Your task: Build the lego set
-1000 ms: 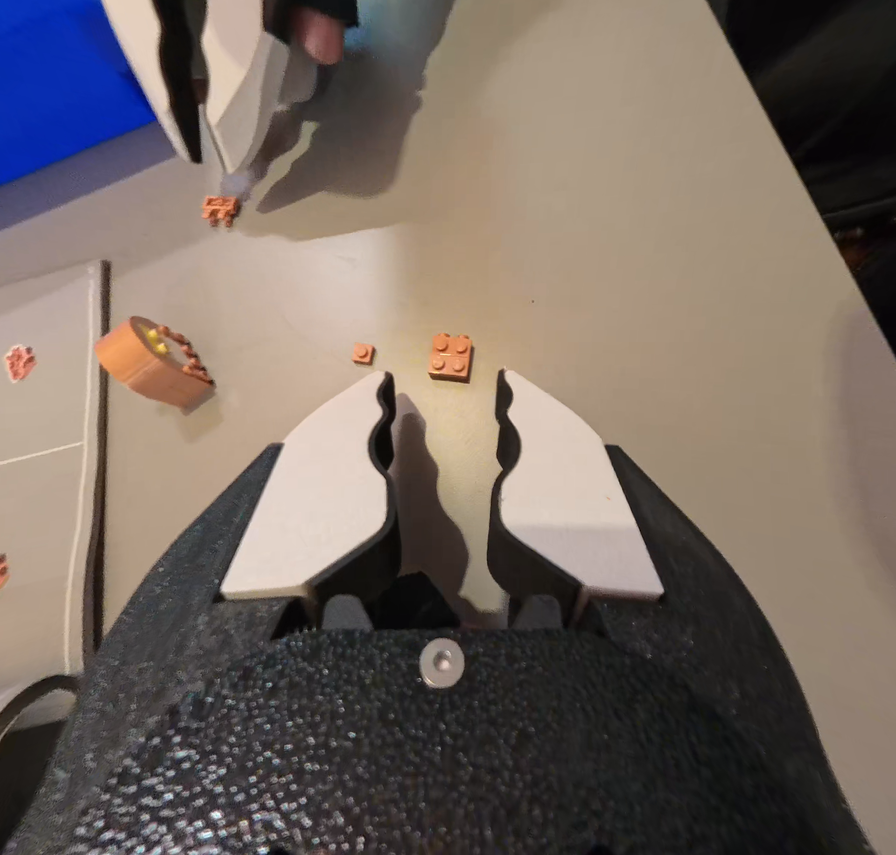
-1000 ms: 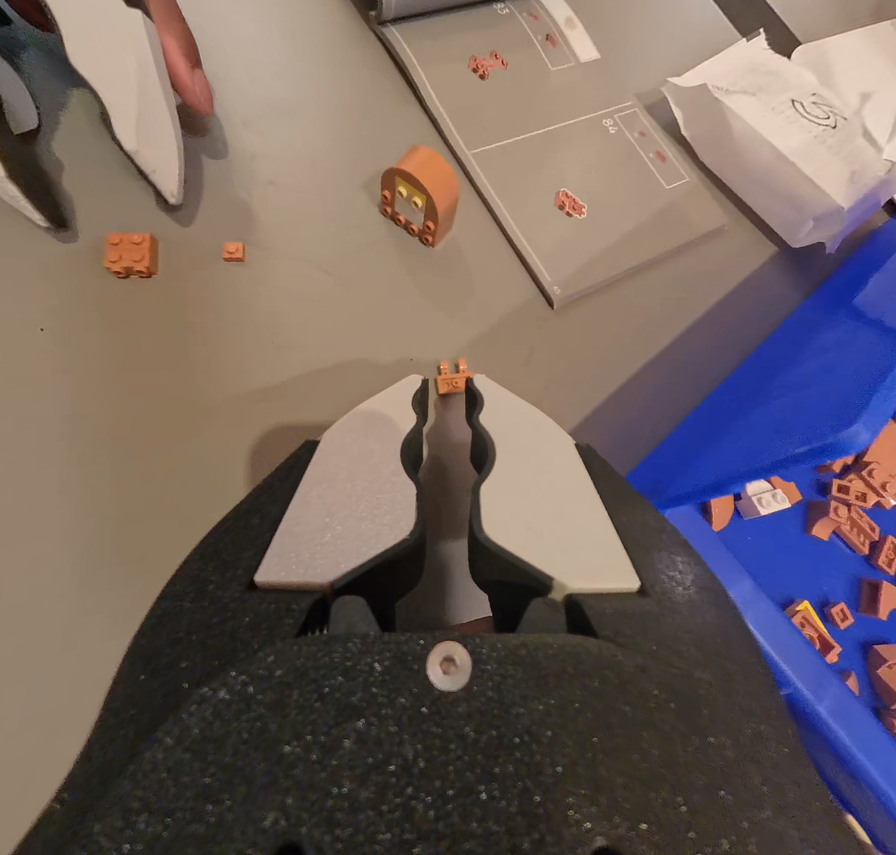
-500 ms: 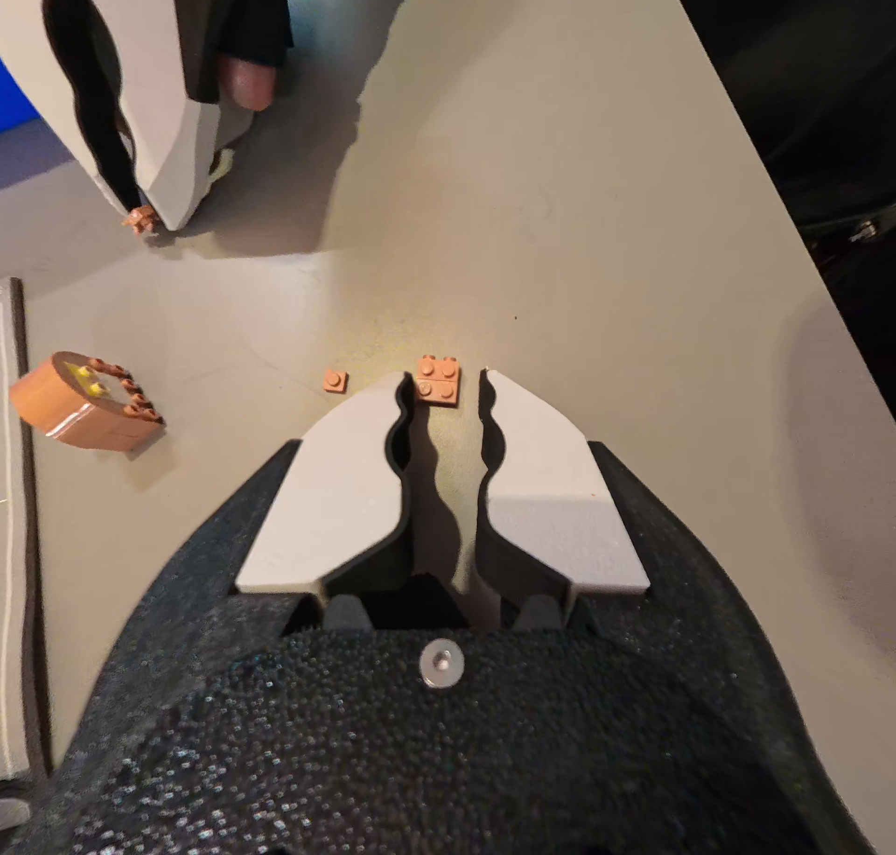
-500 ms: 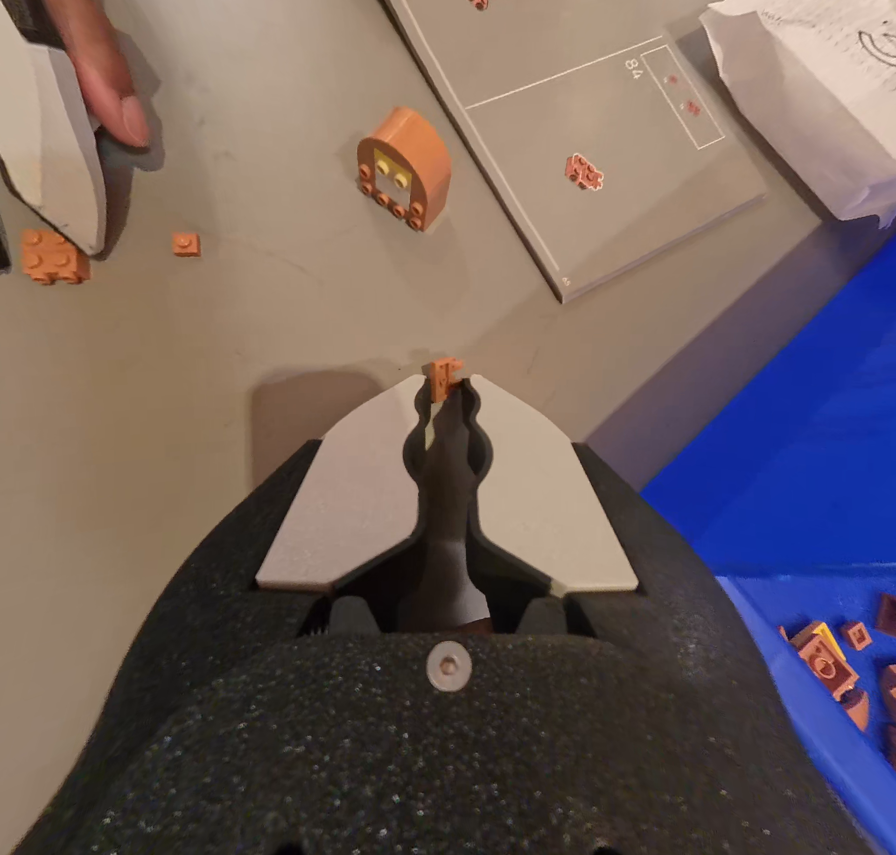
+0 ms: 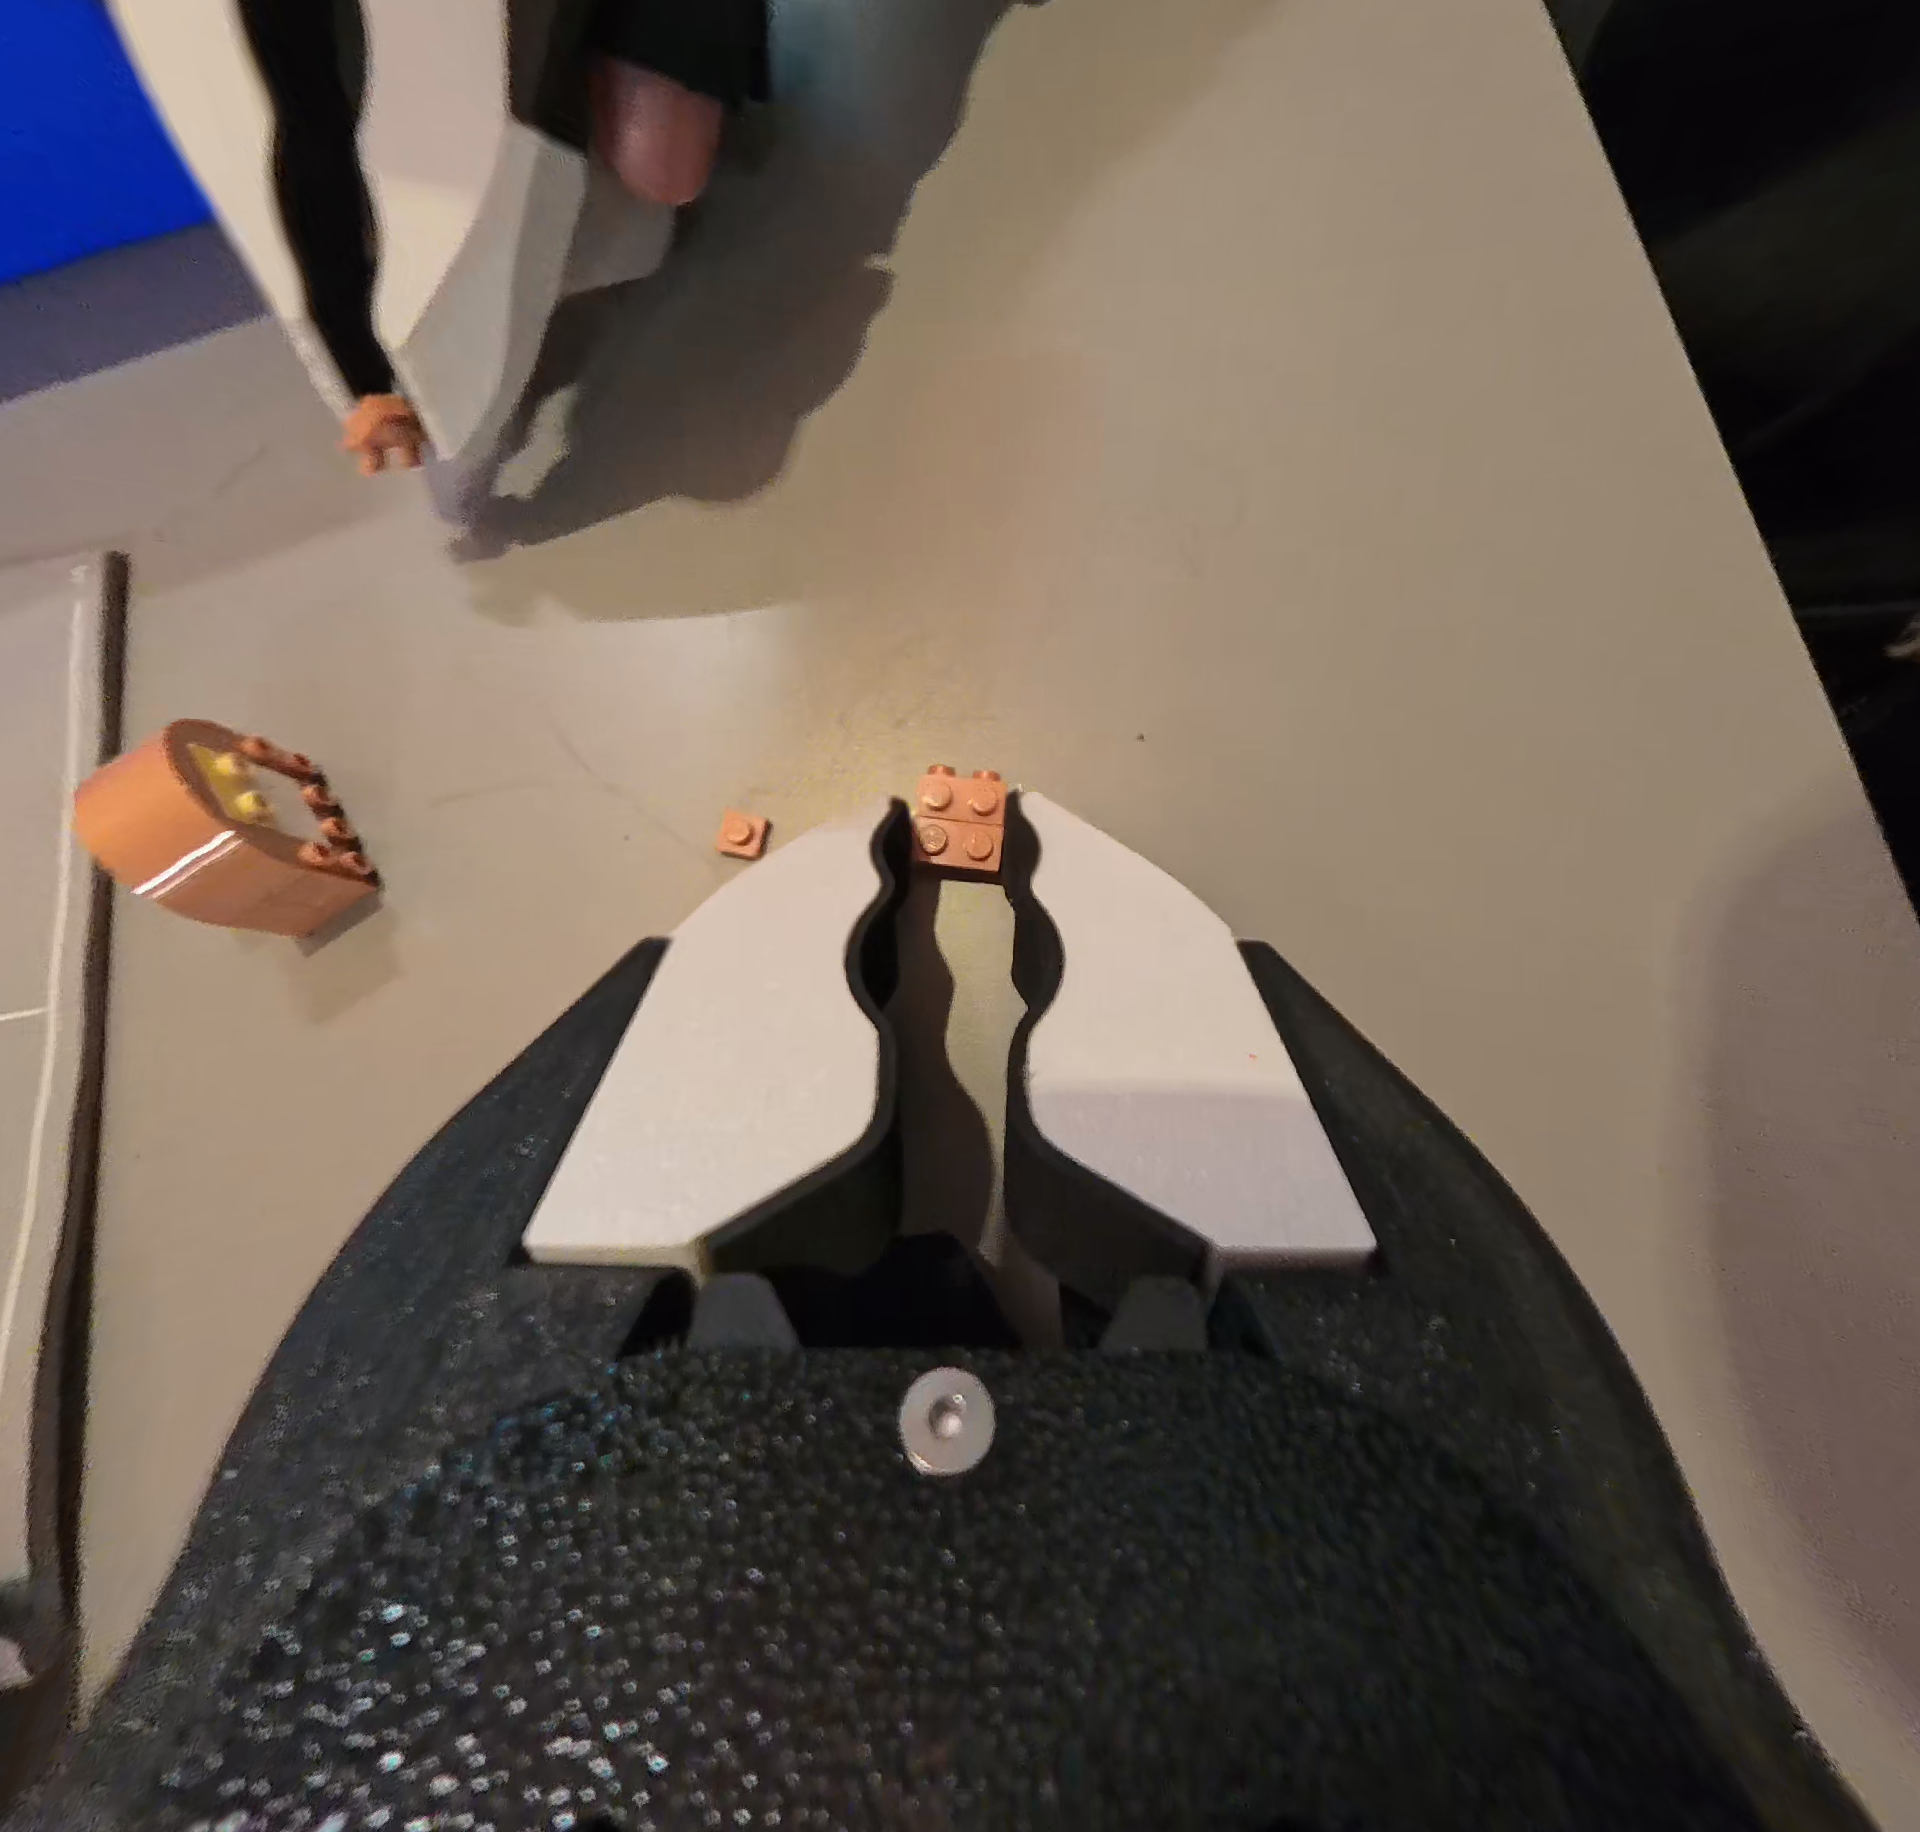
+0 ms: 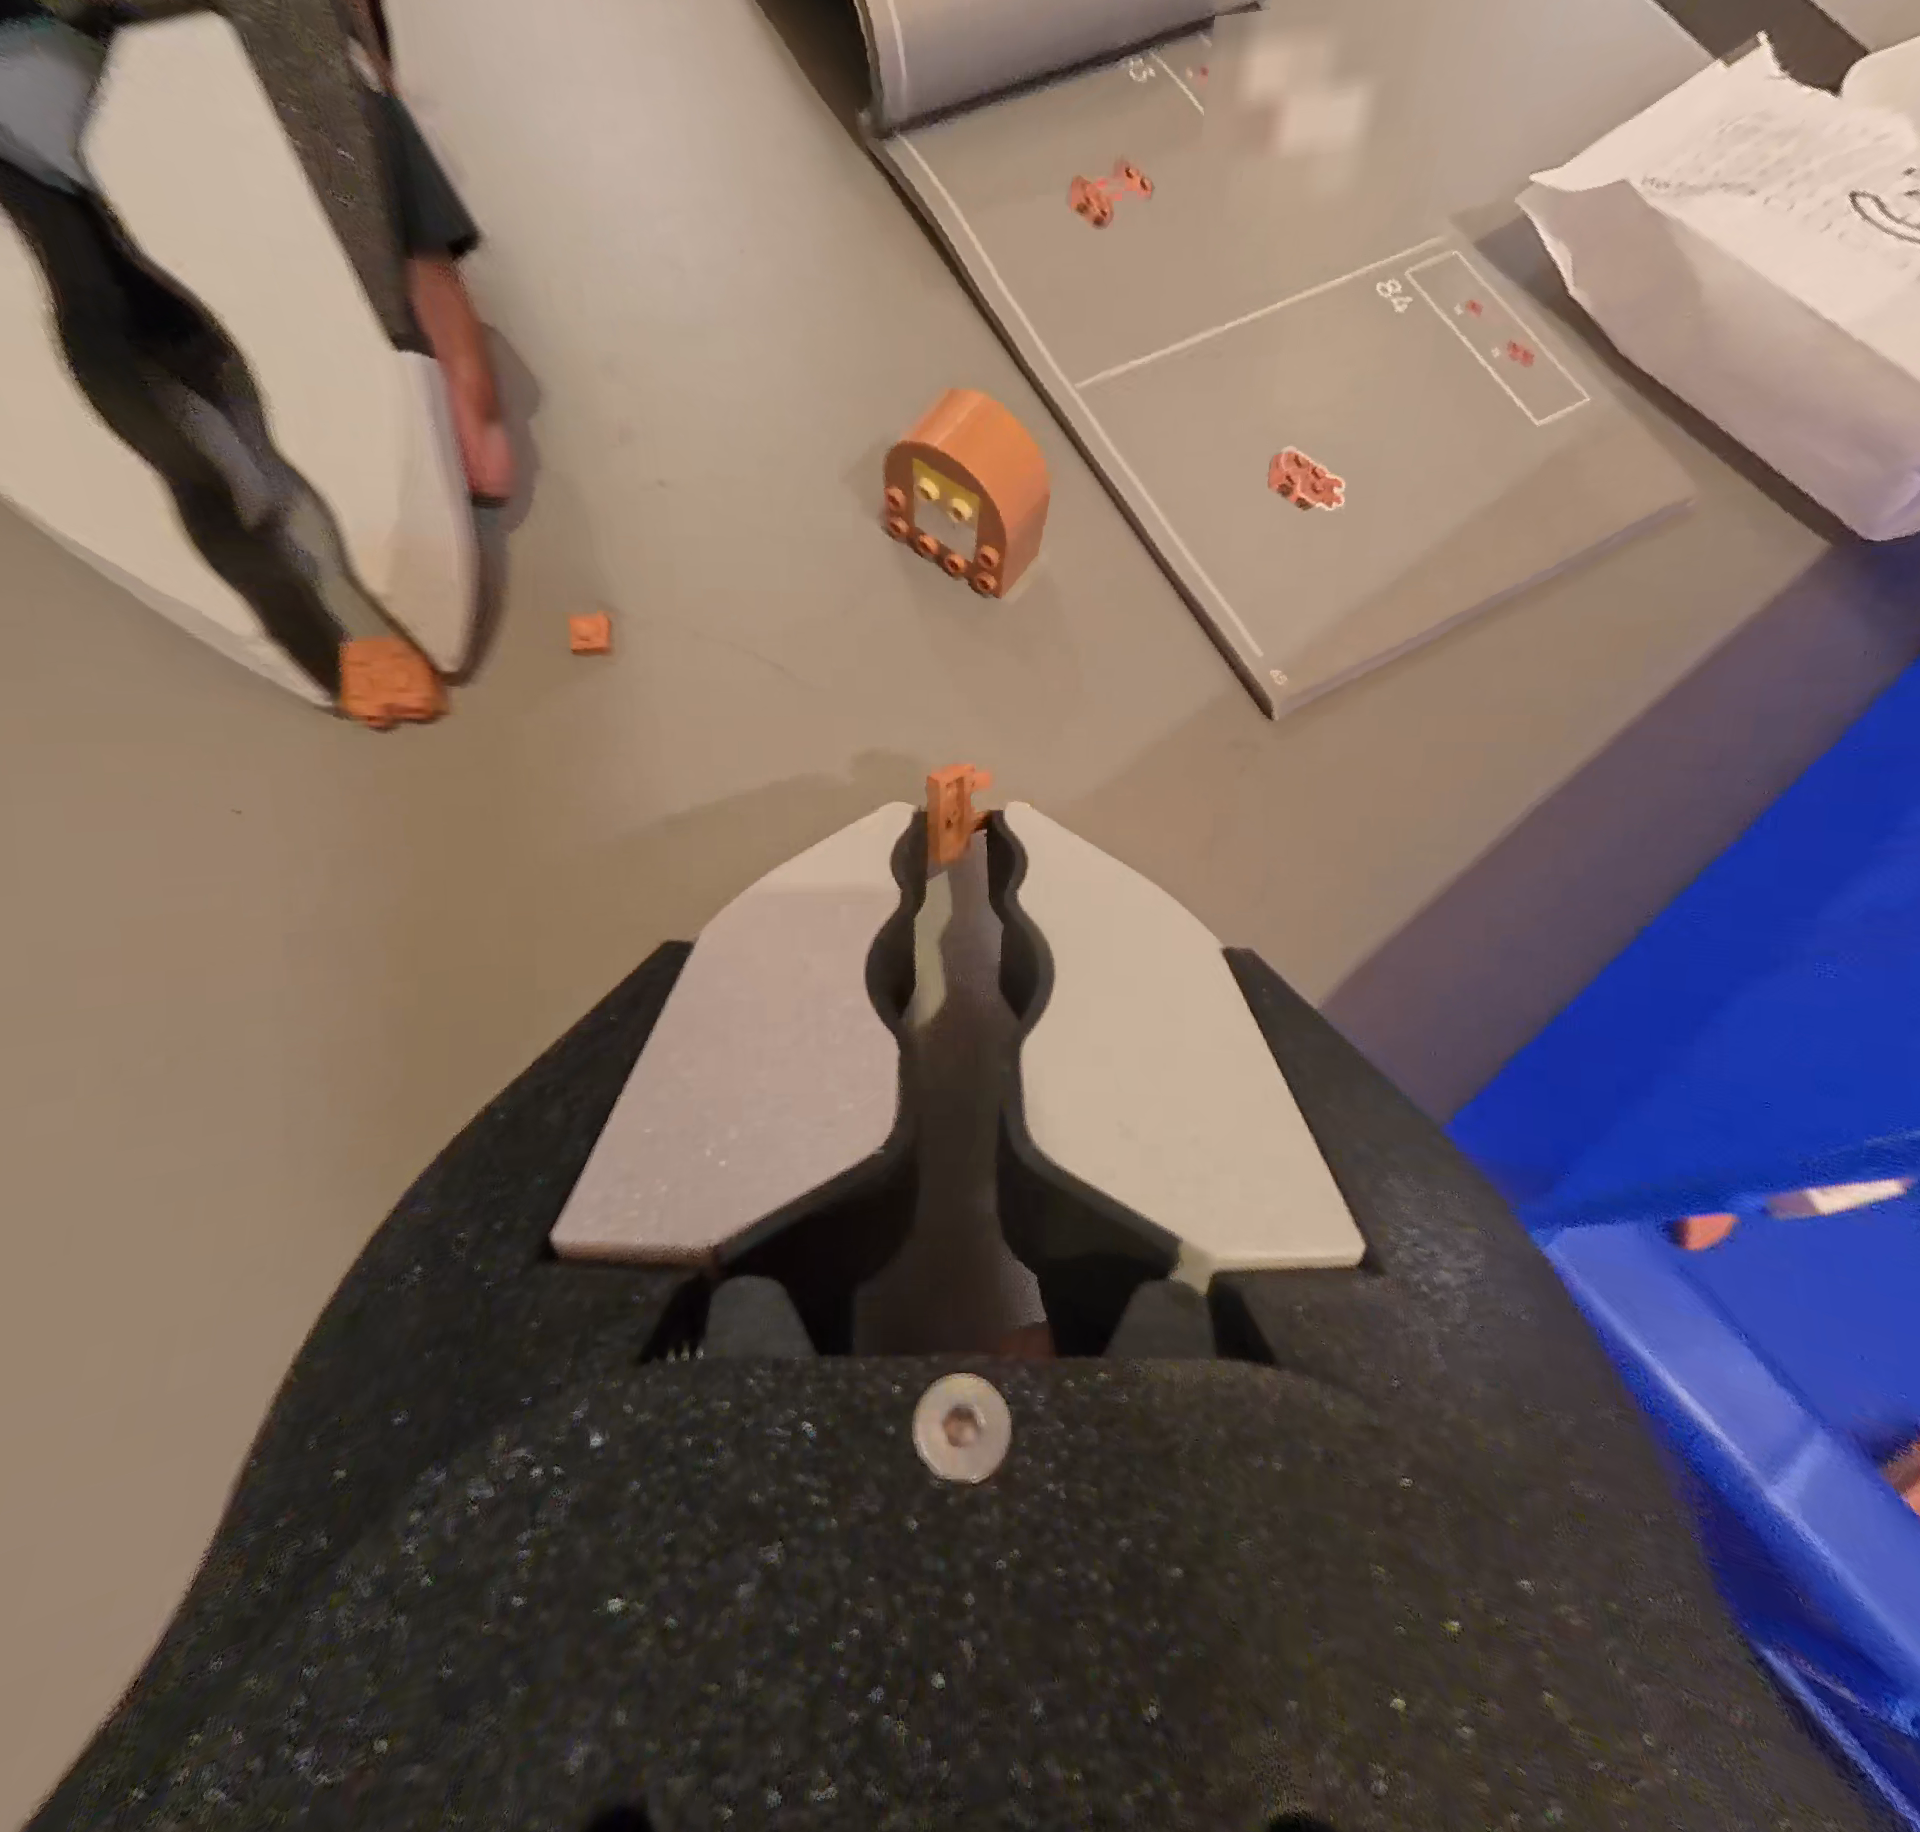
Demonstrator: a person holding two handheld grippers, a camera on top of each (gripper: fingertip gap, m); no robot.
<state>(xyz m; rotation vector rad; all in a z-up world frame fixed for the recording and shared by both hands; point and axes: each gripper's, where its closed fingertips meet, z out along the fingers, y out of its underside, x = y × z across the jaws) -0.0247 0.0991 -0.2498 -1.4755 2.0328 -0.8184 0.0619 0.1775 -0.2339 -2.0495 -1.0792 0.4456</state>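
My left gripper (image 5: 961, 821) is shut on an orange two-by-two brick (image 5: 961, 826) at its fingertips, low over the grey table (image 5: 1299, 535). The right wrist view shows the same brick (image 6: 387, 681) between the left gripper's tips (image 6: 390, 665). My right gripper (image 6: 958, 816) is shut on a small orange clip plate (image 6: 954, 814), held on edge above the table. It also shows in the left wrist view (image 5: 400, 421), with the plate (image 5: 382, 432) sticking out at its tips. A person's finger (image 5: 660, 135) rests on that gripper.
A tiny orange one-stud plate (image 5: 743, 834) lies left of my left fingertips. An orange arched assembly (image 6: 966, 494) lies beyond it, next to an open instruction booklet (image 6: 1299, 380). A white paper bag (image 6: 1745, 328) and a blue bin (image 6: 1714, 1055) are at the right. The table edge (image 5: 1714, 535) runs along the right. About 12 cm separates my left fingertips from my right.
My left jaws moved forward and closed around the two-by-two brick. My right gripper lifted the clip plate off the table, turned it on edge and came closer to the left one.
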